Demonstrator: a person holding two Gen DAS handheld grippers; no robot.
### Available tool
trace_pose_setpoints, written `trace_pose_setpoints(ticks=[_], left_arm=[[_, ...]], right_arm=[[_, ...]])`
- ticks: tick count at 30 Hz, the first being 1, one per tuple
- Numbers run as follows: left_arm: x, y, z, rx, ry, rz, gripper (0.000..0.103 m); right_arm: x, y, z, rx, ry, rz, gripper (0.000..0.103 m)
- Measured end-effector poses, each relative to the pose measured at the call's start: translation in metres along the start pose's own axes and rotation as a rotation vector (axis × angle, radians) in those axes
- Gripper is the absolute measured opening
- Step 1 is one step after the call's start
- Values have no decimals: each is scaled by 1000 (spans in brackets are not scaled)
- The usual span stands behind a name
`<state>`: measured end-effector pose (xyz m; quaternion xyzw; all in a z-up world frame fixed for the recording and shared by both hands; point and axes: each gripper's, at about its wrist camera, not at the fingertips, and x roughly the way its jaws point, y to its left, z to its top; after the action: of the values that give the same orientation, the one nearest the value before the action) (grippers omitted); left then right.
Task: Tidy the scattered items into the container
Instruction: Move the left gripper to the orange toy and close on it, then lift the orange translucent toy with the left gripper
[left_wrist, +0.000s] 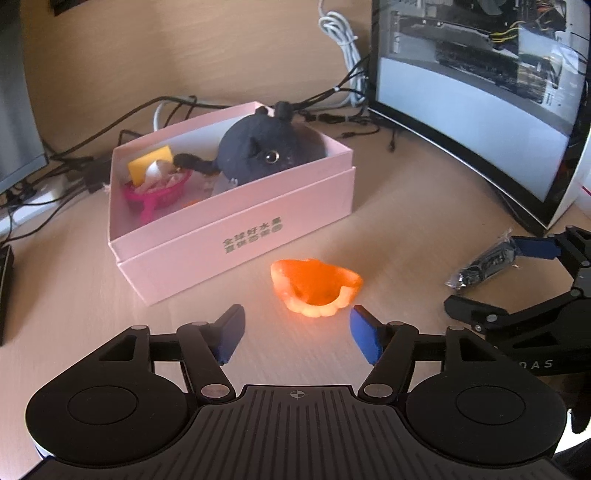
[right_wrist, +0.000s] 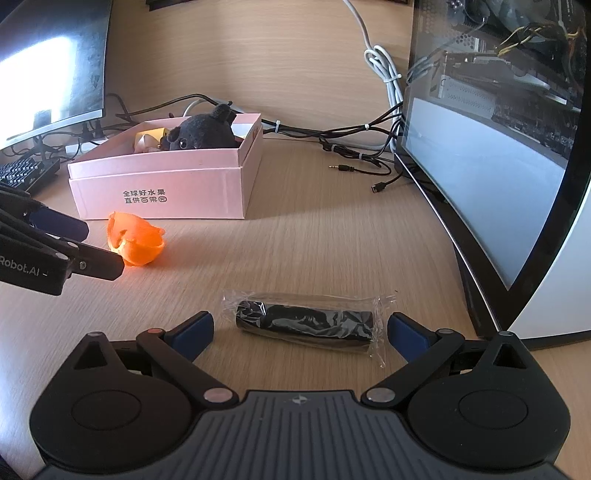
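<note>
Both grippers sit low over the desk with fingers spread apart and empty. Left gripper (left_wrist: 297, 332) faces the orange peel (left_wrist: 316, 286), just beside the pink box (left_wrist: 236, 236). Right gripper (right_wrist: 299, 334) straddles the wrapped black roll (right_wrist: 306, 325). Best to close across each item's narrow middle, lift clear of the box wall, then release inside beside the plush toy (left_wrist: 266, 149).

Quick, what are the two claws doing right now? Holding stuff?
Left gripper: open, empty, orange peel just ahead.
Right gripper: open, empty, around the wrapped black roll.
</note>
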<state>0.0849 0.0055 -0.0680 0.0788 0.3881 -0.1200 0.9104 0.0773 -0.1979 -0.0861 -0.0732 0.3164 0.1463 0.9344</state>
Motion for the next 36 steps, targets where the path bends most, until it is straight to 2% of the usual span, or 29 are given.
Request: trace_pose_setpoints(ticks=[4, 11, 12, 13, 15, 16, 19, 24, 26, 28, 33, 36], left_arm=[[7, -4, 4, 9, 3, -6, 80], [29, -9, 14, 42, 9, -12, 80], [32, -11, 15, 56, 7, -10, 76], [34, -12, 15, 71, 8, -6, 66], [36, -14, 17, 83, 5, -2, 59], [35, -14, 17, 82, 4, 0, 59], [27, -12, 18, 56, 2, 3, 59], [3, 0, 11, -13, 14, 9, 59], [-4, 7, 6, -51, 35, 13, 59], [-9, 14, 1, -85, 57, 17, 59], [-26, 25, -10, -124, 60, 56, 59], [-37, 30, -17, -135, 69, 76, 59]], right_arm=[[0, 0, 0, 1, 0, 5, 101], [0, 0, 0, -5, 2, 23, 101], [0, 0, 0, -7, 0, 22, 101], [-1, 0, 0, -9, -6, 19, 101], [-3, 3, -1, -22, -18, 11, 101], [-3, 4, -1, -32, -19, 8, 101], [-2, 7, 1, -44, -13, -10, 101], [0, 2, 4, 12, 3, -4, 100], [0, 2, 5, 27, 6, -8, 97], [1, 3, 5, 27, 13, -3, 88], [0, 8, 9, 9, 25, 11, 81], [-7, 19, 16, -19, 20, 31, 81]])
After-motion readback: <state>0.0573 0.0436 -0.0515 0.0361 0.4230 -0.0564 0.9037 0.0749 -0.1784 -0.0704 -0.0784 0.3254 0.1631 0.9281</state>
